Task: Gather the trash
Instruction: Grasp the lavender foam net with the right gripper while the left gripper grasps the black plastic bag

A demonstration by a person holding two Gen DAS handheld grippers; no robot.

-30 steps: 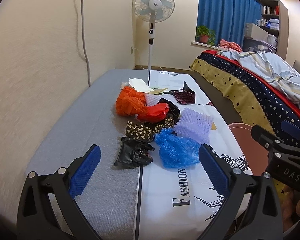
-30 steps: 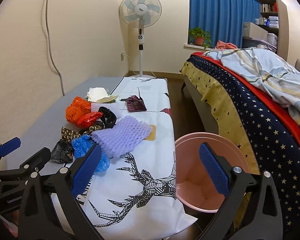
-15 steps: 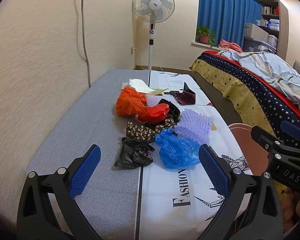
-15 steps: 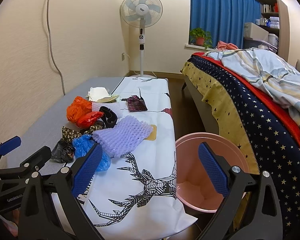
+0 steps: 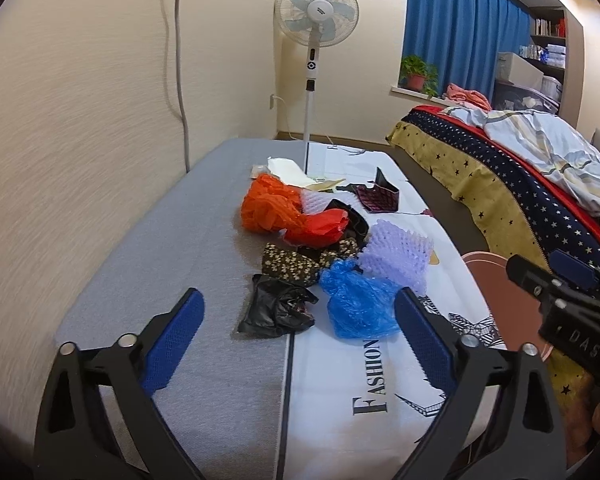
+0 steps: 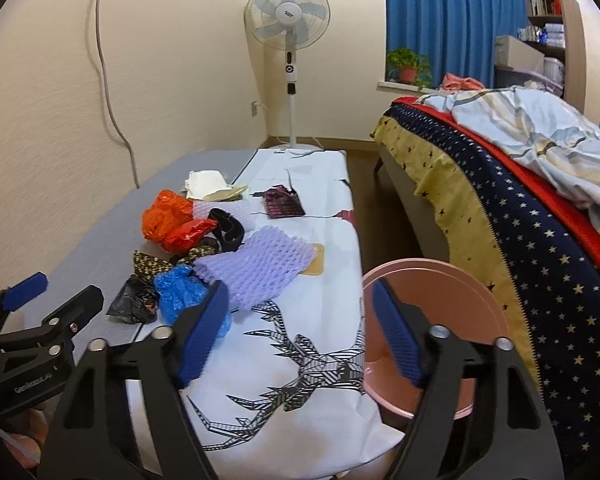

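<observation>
Trash lies heaped on the near table [image 5: 188,240], blue plastic bag [image 5: 358,306] nearest, as our left gripper [image 5: 298,338] and right gripper [image 6: 300,330] close, both empty; we risk snagging neighbours beside the pink bin [image 6: 440,280].

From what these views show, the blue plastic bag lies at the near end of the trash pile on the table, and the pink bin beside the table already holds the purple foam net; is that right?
Not quite. The blue plastic bag does lie at the pile's near end, but the pink bin looks empty. The purple foam net is on the table, just beyond the bag, as the right wrist view shows.
</observation>
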